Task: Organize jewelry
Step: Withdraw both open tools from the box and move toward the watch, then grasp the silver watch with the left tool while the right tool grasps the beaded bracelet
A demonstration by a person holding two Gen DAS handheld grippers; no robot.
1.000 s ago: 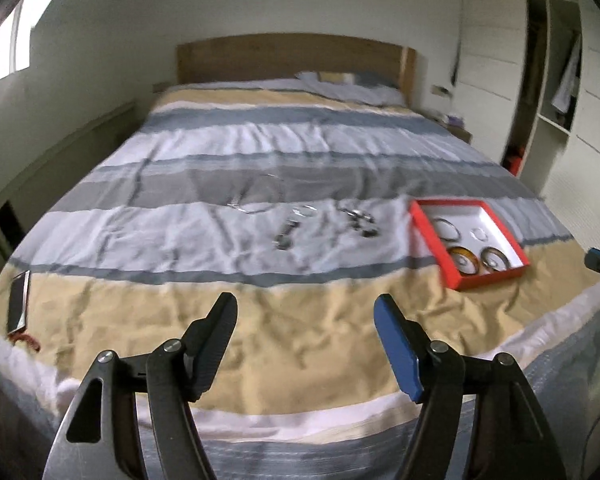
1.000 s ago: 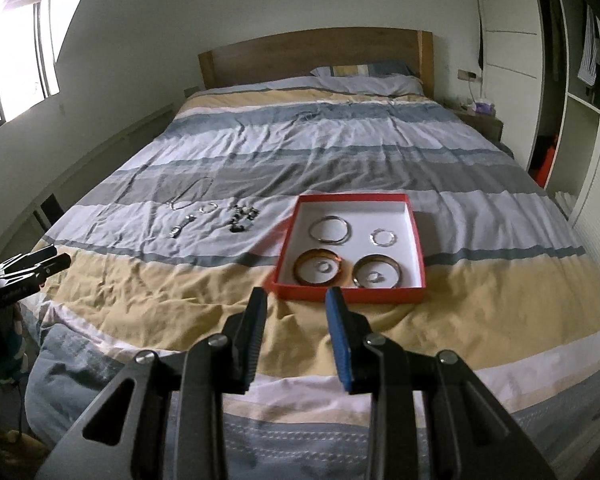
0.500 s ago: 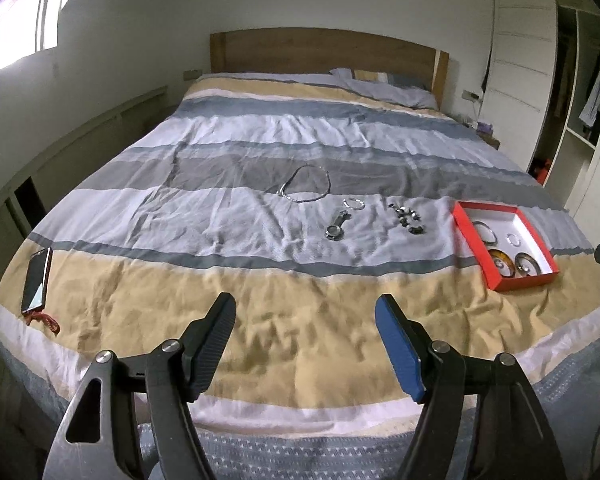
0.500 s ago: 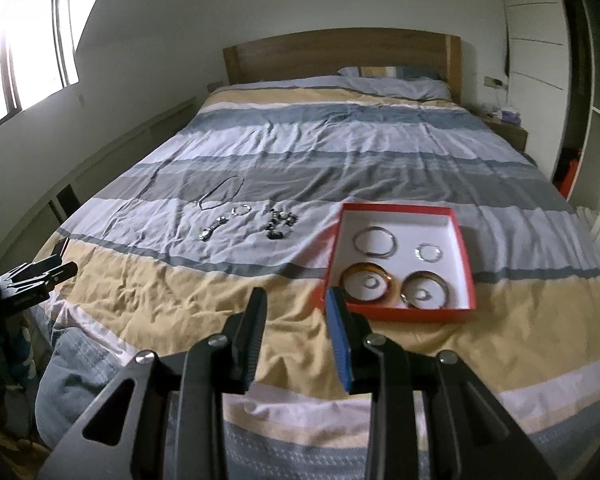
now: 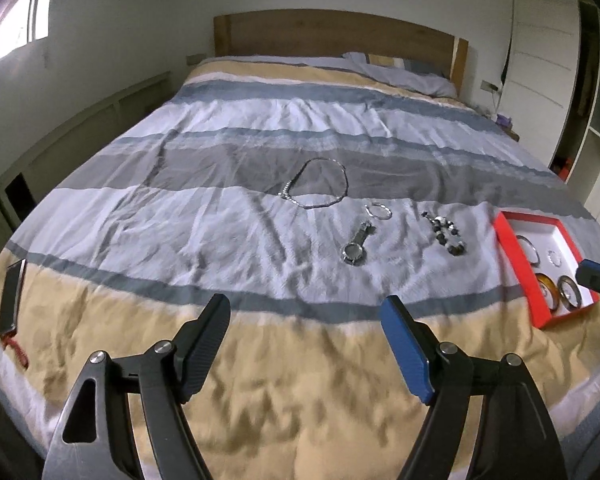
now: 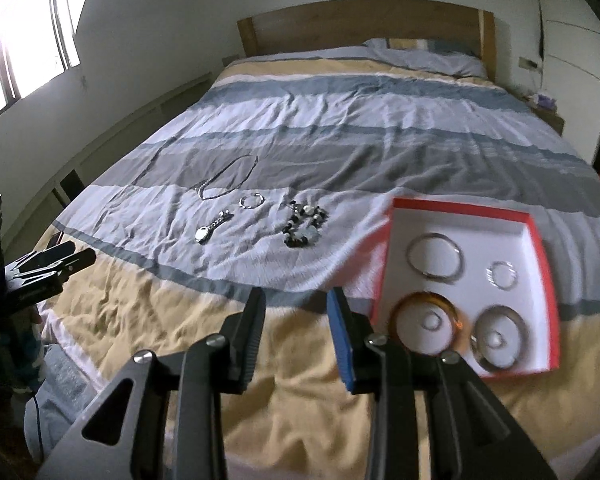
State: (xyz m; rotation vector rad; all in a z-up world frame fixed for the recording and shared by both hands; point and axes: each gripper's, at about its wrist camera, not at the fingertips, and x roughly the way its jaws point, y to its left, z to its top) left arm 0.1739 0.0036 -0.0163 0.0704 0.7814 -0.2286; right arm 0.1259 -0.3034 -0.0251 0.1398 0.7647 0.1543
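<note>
Lying on the striped bed (image 5: 260, 152), we see the loose jewelry: a necklace (image 5: 318, 188) at 12 o'clock of the left view, a small hoop (image 5: 378, 211) and a watch (image 5: 356, 246) just toward 1 o'clock of center, and a beaded bracelet (image 5: 446, 234) to their right. The red box (image 6: 470, 286), at 3 o'clock in the right view, holds bangles (image 6: 428, 324) and rings. Our left gripper (image 5: 305, 346) hovers with fingers wide apart, gripping nothing. Our right gripper (image 6: 296, 334) hovers with fingers slightly apart, also free. A phone (image 5: 12, 294) lies at 9 o'clock on the bed edge.
</note>
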